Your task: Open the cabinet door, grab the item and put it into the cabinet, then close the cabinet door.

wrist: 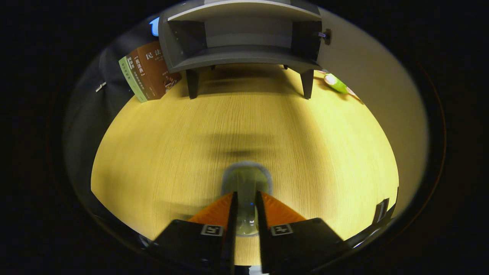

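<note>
A small grey cabinet (pixel 244 57) on short legs stands at the far side of the wooden table (pixel 153 152). Its inside is bare and its pale door (pixel 378 88) is swung open on the right, with a small knob (pixel 327 36) near its top. My gripper (pixel 246 195) is low over the table, well short of the cabinet. Both fingers press on a clear glass cup (pixel 246 179), which sticks out just ahead of the fingertips. The cup looks blurred, and a shadow lies on the table beyond it.
Several books (pixel 147 72) lean against the cabinet's left side. A green and pink packet (pixel 338 84) lies on the table between the cabinet's right leg and the open door. Bare tabletop stretches between the cup and the cabinet.
</note>
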The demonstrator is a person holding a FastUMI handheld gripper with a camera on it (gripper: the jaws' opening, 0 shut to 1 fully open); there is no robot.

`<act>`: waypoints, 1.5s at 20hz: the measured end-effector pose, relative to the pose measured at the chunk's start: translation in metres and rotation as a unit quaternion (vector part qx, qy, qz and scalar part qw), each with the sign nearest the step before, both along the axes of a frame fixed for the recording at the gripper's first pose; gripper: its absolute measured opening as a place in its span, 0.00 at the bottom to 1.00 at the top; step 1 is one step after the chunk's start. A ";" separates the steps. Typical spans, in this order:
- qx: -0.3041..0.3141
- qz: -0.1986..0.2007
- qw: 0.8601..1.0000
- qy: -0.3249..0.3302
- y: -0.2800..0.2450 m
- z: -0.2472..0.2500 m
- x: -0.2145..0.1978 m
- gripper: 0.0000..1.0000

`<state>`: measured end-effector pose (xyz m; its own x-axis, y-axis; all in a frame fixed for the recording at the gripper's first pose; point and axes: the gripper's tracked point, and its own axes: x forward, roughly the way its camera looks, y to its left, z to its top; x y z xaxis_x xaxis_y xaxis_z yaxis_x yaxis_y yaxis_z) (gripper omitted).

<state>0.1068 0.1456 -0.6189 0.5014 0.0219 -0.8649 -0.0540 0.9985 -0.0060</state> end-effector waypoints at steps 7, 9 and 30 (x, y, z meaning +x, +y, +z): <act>0.009 -0.006 1.000 -0.006 -0.006 0.019 0.001 0.23; 0.010 -0.005 1.000 -0.021 -0.007 0.039 0.005 0.23; 0.026 0.026 0.945 -0.324 0.018 0.357 0.195 0.23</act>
